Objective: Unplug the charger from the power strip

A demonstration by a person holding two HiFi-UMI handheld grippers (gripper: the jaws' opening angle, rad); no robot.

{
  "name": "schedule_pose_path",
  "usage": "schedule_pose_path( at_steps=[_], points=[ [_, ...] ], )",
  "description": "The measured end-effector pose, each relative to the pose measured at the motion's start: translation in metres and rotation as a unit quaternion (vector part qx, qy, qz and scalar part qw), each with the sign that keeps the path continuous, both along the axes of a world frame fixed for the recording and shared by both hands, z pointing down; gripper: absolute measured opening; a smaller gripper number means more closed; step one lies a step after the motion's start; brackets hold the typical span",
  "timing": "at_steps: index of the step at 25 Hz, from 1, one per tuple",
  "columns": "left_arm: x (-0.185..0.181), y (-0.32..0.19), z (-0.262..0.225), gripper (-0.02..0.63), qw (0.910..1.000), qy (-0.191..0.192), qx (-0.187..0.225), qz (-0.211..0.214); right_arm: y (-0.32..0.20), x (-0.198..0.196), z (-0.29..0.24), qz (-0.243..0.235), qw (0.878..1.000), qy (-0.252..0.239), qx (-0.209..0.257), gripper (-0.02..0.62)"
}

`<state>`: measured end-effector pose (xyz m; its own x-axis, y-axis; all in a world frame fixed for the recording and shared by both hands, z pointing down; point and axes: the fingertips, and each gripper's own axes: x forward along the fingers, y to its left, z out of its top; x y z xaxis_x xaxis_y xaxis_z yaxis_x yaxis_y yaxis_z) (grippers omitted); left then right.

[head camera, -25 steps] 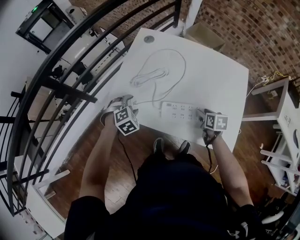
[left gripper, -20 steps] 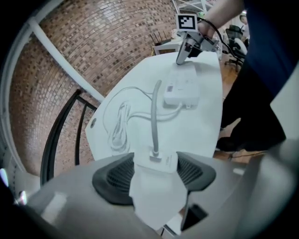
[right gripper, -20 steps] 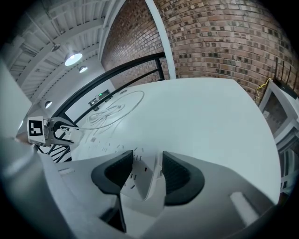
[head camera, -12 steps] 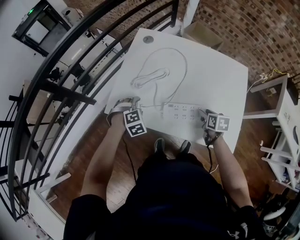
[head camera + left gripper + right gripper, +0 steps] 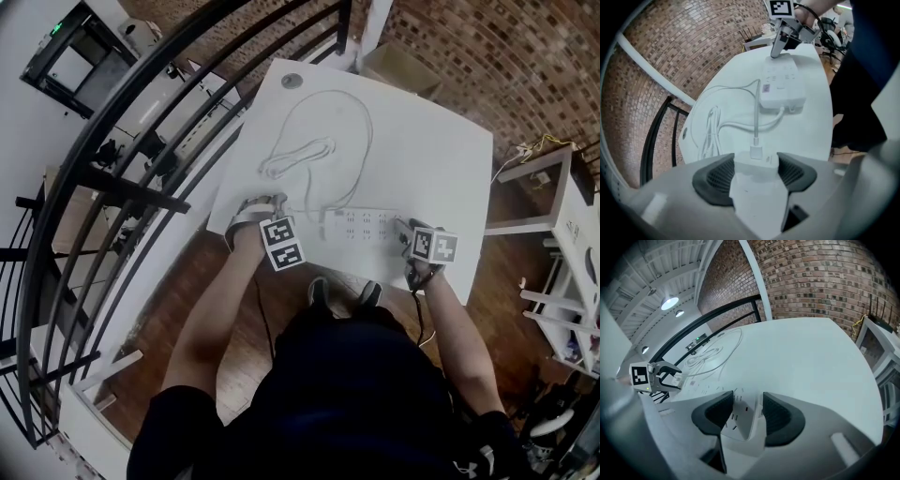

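Charger [image 5: 751, 176]: white block between my left jaws. It sits at 6 o'clock of the power strip [image 5: 782, 89] in the left gripper view, well apart from it, so I judge the plug already out.
Left gripper [image 5: 755, 161]: jaws wide, both pads pressed on the charger's flat sides; they stand wide because the block is wide. I point steeply down at the table [image 5: 422, 141].
Charger lead [image 5: 756, 117]: thin white cable plugged into the charger's far face. It runs toward 12 o'clock, then bends off to 9 o'clock toward the loose coil [image 5: 298, 155].
Right gripper [image 5: 743, 416]: jaws narrow, closed over the strip's end, at the 3 o'clock end of the strip in the head view. Reason, as I read it: to pin the strip so it does not follow the pull.
Strip cord [image 5: 736, 125]: leaves the strip's near end and sweeps toward 9 o'clock into the same coil.
Status: unplugging looks done; what is left is to set the charger down.
Risk: the lead may drag the coil if I carry the charger farther off.
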<state>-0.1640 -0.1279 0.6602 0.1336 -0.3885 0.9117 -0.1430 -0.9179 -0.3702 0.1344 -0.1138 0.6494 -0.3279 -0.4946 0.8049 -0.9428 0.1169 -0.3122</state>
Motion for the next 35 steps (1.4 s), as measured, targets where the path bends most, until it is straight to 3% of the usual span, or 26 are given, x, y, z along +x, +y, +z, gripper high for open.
schedule_pose_path(
  at_steps=[5, 11, 17, 25, 28, 31, 33, 35],
  points=[
    [0.002, -0.005, 0.007, 0.287, 0.9994, -0.014, -0.033, -0.006, -0.002, -0.001, 0.0, 0.001, 1.0, -0.002, 0.002, 0.206],
    [-0.002, -0.006, 0.008, 0.29, 0.9962, 0.009, -0.078, -0.038, -0.002, -0.003, 0.0, 0.001, 1.0, -0.01, 0.004, 0.206],
    [-0.002, -0.003, 0.003, 0.309, 0.9925, 0.044, -0.057, -0.098, -0.001, 0.0, 0.001, -0.004, 1.0, -0.01, 0.006, 0.206],
    [-0.002, 0.001, -0.024, 0.314, 0.9706, 0.129, -0.021, -0.202, -0.003, 0.0, 0.0, -0.009, 1.0, -0.011, 0.008, 0.206],
    [0.005, 0.009, -0.048, 0.314, 0.9544, 0.182, -0.023, -0.236, -0.002, 0.0, 0.0, -0.009, 1.0, -0.009, 0.005, 0.206],
    [0.019, 0.022, -0.079, 0.309, 0.9178, 0.276, -0.028, -0.284, -0.004, 0.002, -0.005, -0.015, 1.0, 0.011, 0.021, 0.194],
    [0.028, 0.031, -0.097, 0.293, 0.892, 0.325, -0.02, -0.313, -0.011, 0.01, -0.016, -0.002, 0.998, 0.009, 0.057, 0.141],
    [0.04, 0.044, -0.11, 0.28, 0.8739, 0.358, -0.009, -0.329, -0.016, 0.018, -0.031, 0.012, 0.996, -0.003, 0.085, 0.136]
  ],
)
